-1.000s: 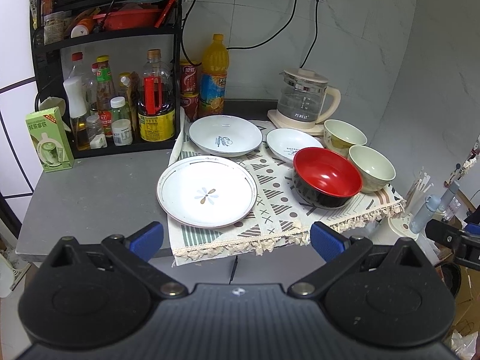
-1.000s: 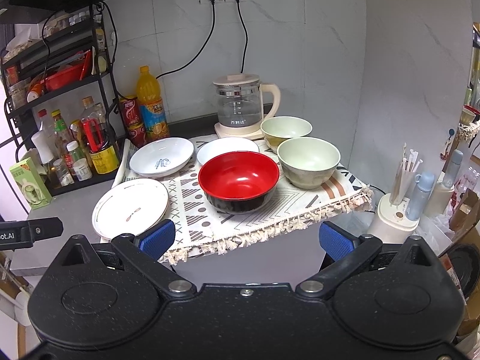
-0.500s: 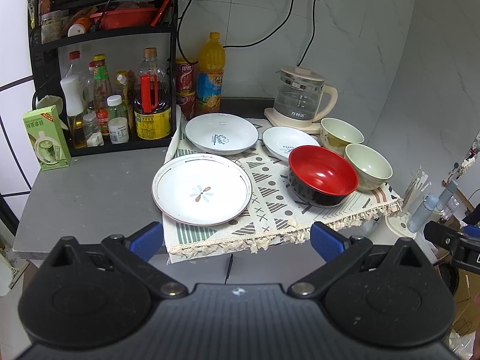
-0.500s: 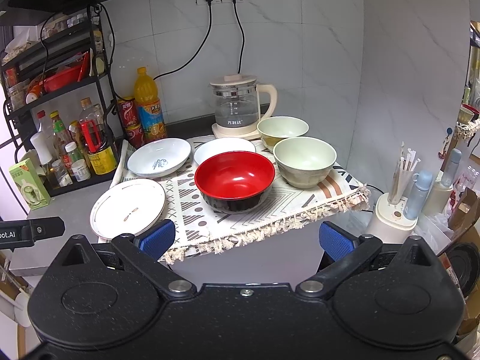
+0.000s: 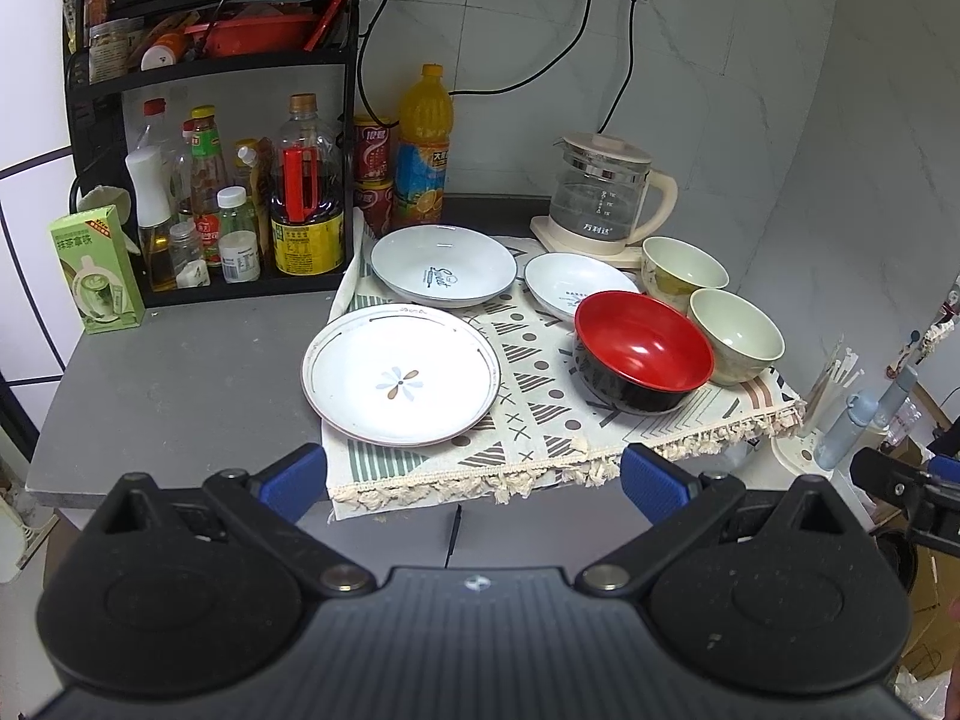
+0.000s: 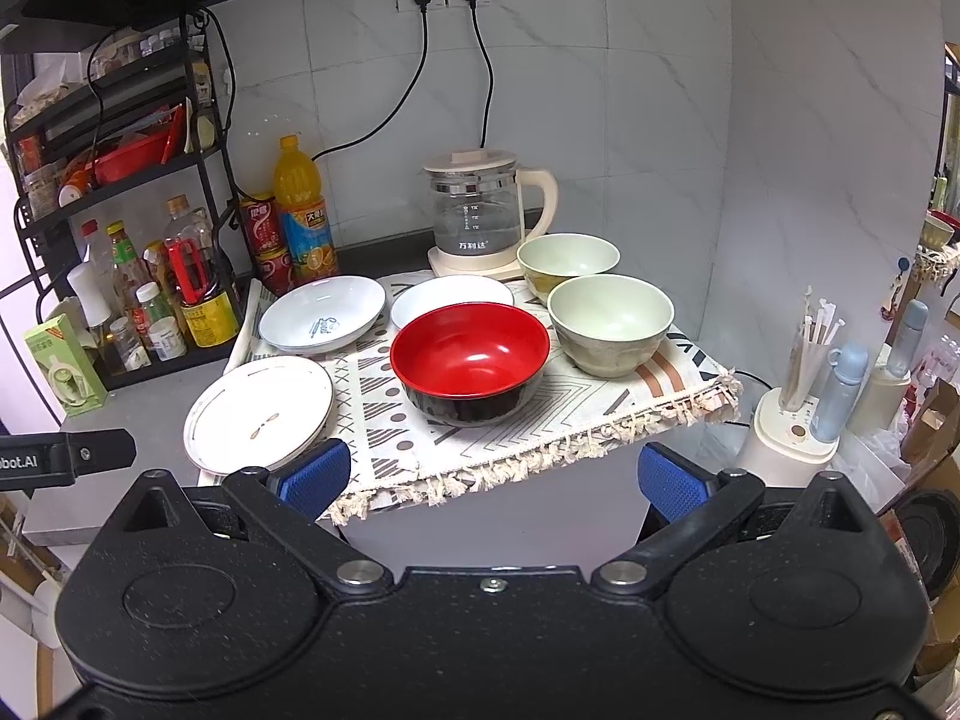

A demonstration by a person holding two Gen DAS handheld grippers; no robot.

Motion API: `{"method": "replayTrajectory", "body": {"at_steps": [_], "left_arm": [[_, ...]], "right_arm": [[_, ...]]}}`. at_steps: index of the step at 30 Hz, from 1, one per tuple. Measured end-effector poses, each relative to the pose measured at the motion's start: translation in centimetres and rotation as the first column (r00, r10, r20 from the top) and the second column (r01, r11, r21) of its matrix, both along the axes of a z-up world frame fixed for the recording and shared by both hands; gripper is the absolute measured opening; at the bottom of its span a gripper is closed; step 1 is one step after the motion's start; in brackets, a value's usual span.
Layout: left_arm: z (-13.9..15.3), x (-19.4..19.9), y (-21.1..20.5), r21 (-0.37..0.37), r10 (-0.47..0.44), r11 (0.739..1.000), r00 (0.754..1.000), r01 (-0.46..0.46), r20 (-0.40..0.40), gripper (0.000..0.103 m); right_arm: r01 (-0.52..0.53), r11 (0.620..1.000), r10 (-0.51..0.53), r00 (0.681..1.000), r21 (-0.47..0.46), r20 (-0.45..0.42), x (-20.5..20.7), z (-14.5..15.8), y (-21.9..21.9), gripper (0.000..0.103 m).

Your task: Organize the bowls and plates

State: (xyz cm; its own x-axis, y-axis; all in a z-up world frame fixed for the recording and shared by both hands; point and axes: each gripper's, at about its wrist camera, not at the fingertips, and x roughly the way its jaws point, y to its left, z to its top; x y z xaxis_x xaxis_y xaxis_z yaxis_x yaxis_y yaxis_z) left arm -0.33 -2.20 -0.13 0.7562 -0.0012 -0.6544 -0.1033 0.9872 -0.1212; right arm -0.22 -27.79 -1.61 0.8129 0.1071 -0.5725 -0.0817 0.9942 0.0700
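Observation:
On a patterned cloth point(image 5: 540, 414) lie a flat white plate with a flower point(image 5: 401, 383), a deep white plate with blue print point(image 5: 443, 264), a smaller white dish point(image 5: 570, 291), a red and black bowl point(image 5: 642, 351) and two pale green bowls point(image 5: 735, 335) point(image 5: 681, 267). The same dishes show in the right wrist view: flat plate point(image 6: 258, 413), red bowl point(image 6: 471, 363), near green bowl point(image 6: 609, 324). My left gripper point(image 5: 474, 480) is open and empty, short of the cloth's front edge. My right gripper point(image 6: 492, 474) is open and empty, in front of the red bowl.
A glass kettle point(image 5: 600, 198) stands at the back by the wall. A black rack with bottles point(image 5: 240, 180) fills the back left, with an orange drink bottle point(image 5: 423, 150) and a green carton point(image 5: 96, 270) near it. A holder with straws point(image 6: 798, 414) stands at the right below the counter.
Both grippers have drawn back a little from the counter, so the dishes look slightly smaller and farther. Nothing on the cloth has moved.

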Motion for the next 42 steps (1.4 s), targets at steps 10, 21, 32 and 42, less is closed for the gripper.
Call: {"method": "replayTrajectory", "body": {"at_steps": [10, 21, 32, 42], "left_arm": [[-0.2, 0.3, -1.5, 0.003, 0.009, 1.0, 1.0, -0.009, -0.026, 0.103], [-1.1, 2.7, -2.7, -0.006, 0.009, 1.0, 0.996, -0.01, -0.086, 0.103], [-1.8, 8.1, -3.5, -0.044, -0.01, 0.999, 0.994, 0.005, -0.106, 0.103], [-2.6, 14.0, -3.3, -0.05, -0.061, 0.997, 0.991, 0.056, -0.122, 0.102]], "right_arm": [[-0.031, 0.999, 0.031, 1.0, -0.012, -0.006, 0.4, -0.3, -1.2, 0.103], [-0.044, 0.999, 0.045, 0.998, 0.019, -0.036, 2.2, -1.2, -2.7, 0.103], [-0.038, 0.998, 0.042, 0.996, 0.049, -0.081, 5.7, -2.1, -3.6, 0.103], [-0.023, 0.998, 0.028, 0.996, 0.061, -0.083, 10.4, -2.4, -3.9, 0.103]]}}
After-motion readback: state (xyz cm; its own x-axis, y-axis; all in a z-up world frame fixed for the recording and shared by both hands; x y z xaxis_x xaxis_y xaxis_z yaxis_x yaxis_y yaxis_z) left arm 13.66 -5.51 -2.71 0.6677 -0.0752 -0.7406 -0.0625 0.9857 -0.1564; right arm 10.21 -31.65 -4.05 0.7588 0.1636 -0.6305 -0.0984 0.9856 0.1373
